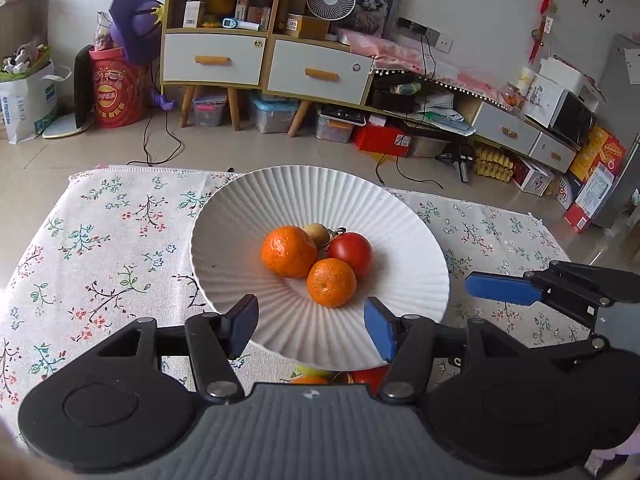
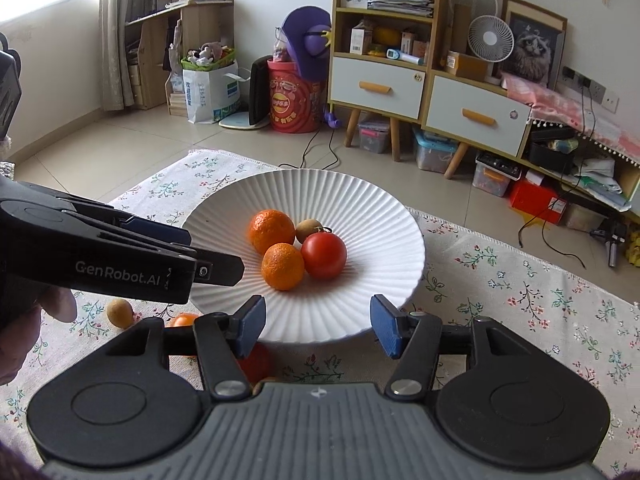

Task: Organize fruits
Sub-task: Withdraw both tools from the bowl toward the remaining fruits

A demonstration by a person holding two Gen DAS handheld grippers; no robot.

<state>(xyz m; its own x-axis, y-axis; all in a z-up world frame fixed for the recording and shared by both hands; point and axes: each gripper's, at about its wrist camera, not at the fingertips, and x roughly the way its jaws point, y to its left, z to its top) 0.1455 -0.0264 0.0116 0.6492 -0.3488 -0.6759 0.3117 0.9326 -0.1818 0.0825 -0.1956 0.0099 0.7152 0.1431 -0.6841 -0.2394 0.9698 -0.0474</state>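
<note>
The left gripper (image 1: 311,325), black with blue pads, hangs over the near rim of the white ribbed ceramic plate (image 1: 248,204), its jaws spread apart with nothing between them. The right gripper (image 2: 318,326), of the same make, stands just as open and empty over the same rim, slightly to the side. In the left wrist view a blue-padded finger (image 1: 500,289) of the right gripper reaches in over the plate's right edge; in the right wrist view the left gripper's black body crosses the plate's left edge, with part of a hand (image 2: 24,336) behind it.

In the middle of the plate four fruits lie touching one another: a large orange mandarin (image 1: 289,251), a smaller orange mandarin (image 1: 331,282) nearest the grippers, a red tomato (image 1: 351,253) and a small brownish round fruit (image 1: 316,233) behind them.

The plate rests on a pale tablecloth with a flower print (image 1: 108,240). On the cloth, outside the plate, a second small brownish fruit (image 2: 120,313) sits to the left, and an orange fruit (image 2: 182,320) and a red one (image 2: 256,364) show partly behind the right gripper's fingers.
</note>
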